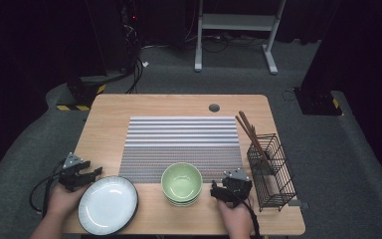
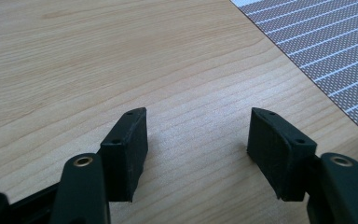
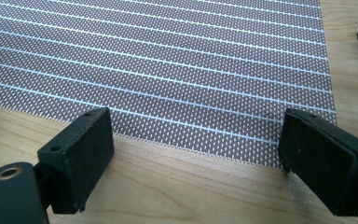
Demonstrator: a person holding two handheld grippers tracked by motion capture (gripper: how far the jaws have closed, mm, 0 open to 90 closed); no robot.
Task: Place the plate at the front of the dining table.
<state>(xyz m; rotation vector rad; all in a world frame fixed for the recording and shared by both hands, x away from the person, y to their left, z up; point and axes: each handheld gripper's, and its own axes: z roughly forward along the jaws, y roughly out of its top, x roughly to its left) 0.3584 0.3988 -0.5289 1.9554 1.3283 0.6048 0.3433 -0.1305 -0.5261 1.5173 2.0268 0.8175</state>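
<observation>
The left gripper (image 1: pixel 93 173) sits at about 8 o'clock in the high view, held in the left hand (image 1: pixel 62 198), its jaws apart with nothing between them and pointing toward 2 o'clock. The right gripper (image 1: pixel 212 189) lies at about 5 o'clock in the right hand (image 1: pixel 236 215), jaws wide apart and bare, aimed toward 9 o'clock. Both forearms enter from 6 o'clock.
</observation>
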